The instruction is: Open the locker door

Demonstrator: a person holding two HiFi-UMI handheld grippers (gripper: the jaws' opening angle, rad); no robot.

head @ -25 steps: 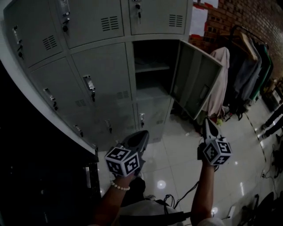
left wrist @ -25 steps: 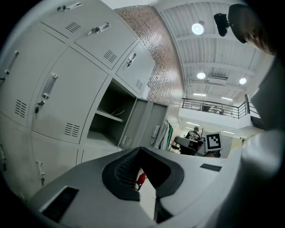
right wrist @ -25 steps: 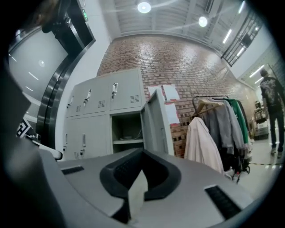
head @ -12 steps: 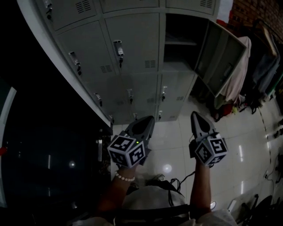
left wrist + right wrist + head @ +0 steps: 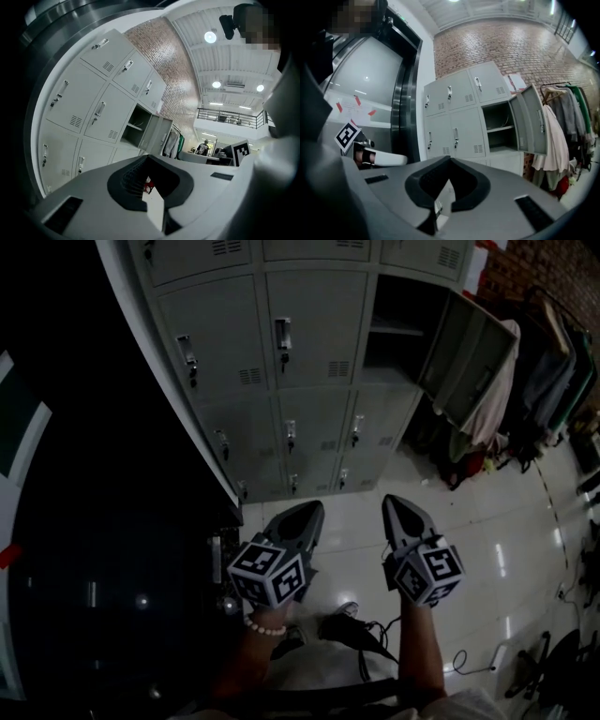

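Note:
The grey locker bank (image 5: pixel 309 343) stands ahead of me, and one door (image 5: pixel 466 357) at its right end hangs open, showing a compartment with a shelf (image 5: pixel 394 329). Both grippers hover low over the glossy floor, well short of the lockers and touching nothing. My left gripper (image 5: pixel 309 512) is shut and empty, its marker cube (image 5: pixel 267 573) toward me. My right gripper (image 5: pixel 398 507) is shut and empty too. The open door (image 5: pixel 532 119) also shows in the right gripper view and, further off, as the door (image 5: pixel 152 133) in the left gripper view. The other doors are closed, with latch handles (image 5: pixel 282 334).
A clothes rack with hanging garments (image 5: pixel 539 371) stands right of the open door against a brick wall. A dark glass and steel doorway (image 5: pixel 94 549) fills the left side. Cables (image 5: pixel 375 643) lie on the white floor by my feet. A person (image 5: pixel 204 147) stands far off.
The view has swung left and pulled back, so the lockers look smaller and the open door sits higher at right. Both grippers have drawn closer together, staying shut and empty.

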